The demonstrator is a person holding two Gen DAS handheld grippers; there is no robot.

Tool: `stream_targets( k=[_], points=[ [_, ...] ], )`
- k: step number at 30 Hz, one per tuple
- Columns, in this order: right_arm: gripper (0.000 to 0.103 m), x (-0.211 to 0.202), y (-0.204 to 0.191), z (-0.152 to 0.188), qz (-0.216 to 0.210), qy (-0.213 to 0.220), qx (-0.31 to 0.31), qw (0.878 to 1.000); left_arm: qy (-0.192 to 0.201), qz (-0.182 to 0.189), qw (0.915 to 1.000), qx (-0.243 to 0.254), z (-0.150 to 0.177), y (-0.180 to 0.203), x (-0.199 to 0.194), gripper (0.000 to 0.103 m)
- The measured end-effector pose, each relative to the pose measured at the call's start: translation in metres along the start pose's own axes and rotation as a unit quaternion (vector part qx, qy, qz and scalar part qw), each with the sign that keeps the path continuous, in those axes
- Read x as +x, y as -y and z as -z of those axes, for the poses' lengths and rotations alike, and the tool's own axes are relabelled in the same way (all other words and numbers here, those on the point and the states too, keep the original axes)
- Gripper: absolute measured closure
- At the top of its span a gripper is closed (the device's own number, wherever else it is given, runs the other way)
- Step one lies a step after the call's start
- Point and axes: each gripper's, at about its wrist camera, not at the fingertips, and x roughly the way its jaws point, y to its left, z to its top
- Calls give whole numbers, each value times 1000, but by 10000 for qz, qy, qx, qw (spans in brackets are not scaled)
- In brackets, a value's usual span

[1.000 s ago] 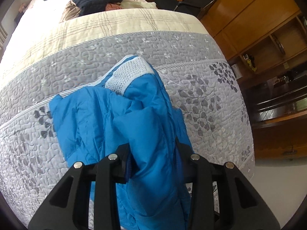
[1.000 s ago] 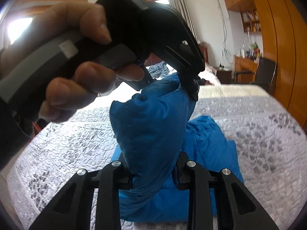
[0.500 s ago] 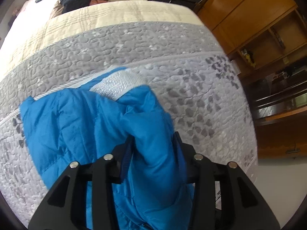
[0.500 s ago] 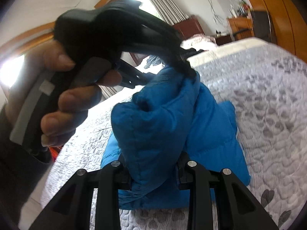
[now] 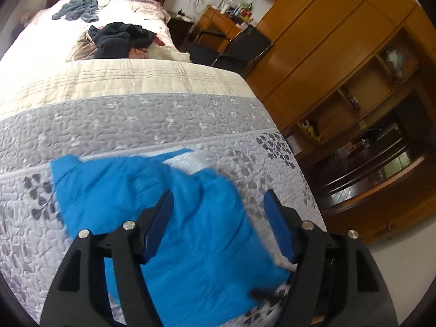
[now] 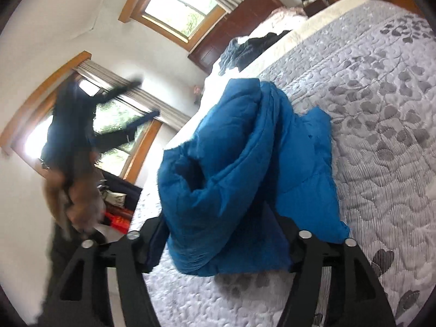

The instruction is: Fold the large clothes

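A bright blue padded jacket [image 5: 117, 188] lies on the grey quilted bed [image 5: 163, 117], its silver-white collar lining [image 5: 188, 163] at the far edge. My left gripper [image 5: 218, 215] hovers above it, open, blue pads showing and nothing between them. In the right wrist view the jacket [image 6: 245, 150] is bunched in a thick fold that rises between the fingers of my right gripper [image 6: 218, 218]. Those jaws are spread wide and do not pinch the fabric. The left gripper [image 6: 95, 109] appears blurred at the upper left, held by a hand [image 6: 73, 190].
Dark clothes [image 5: 120, 38] and a blue-grey garment [image 5: 79, 8] lie in piles at the far end of the bed. A black chair [image 5: 239, 49] and wooden cabinets [image 5: 327, 54] stand along the right. The bed edge drops to the floor [image 5: 395, 259] at lower right.
Both grippers were shut on the raised jacket. Both have opened; the left one has pulled up and away, and the jacket has dropped onto the quilt.
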Motion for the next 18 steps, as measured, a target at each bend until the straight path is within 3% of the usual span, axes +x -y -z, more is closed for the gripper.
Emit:
stream_targets(
  k=[4,12,13,15,18],
  points=[
    [16,-3,0,-33,-168,-303,256,9991,201,574,9981,84,35,-28,-29,34],
    [13,58,0,-94,103,-1572,446,9865,194,1300,9913,37,78,-50,-33,32],
    [18,65,3,-99,135,-1655,416,9852,191,1318,9911,39,80,-50,-32,31],
    [63,70,1,-100,278,-1769,145,9837,174,1381,9903,6,82,-53,-27,30],
    [80,55,-2,-94,309,-1567,-256,9868,177,1478,9888,-79,82,-58,-20,30]
  ],
)
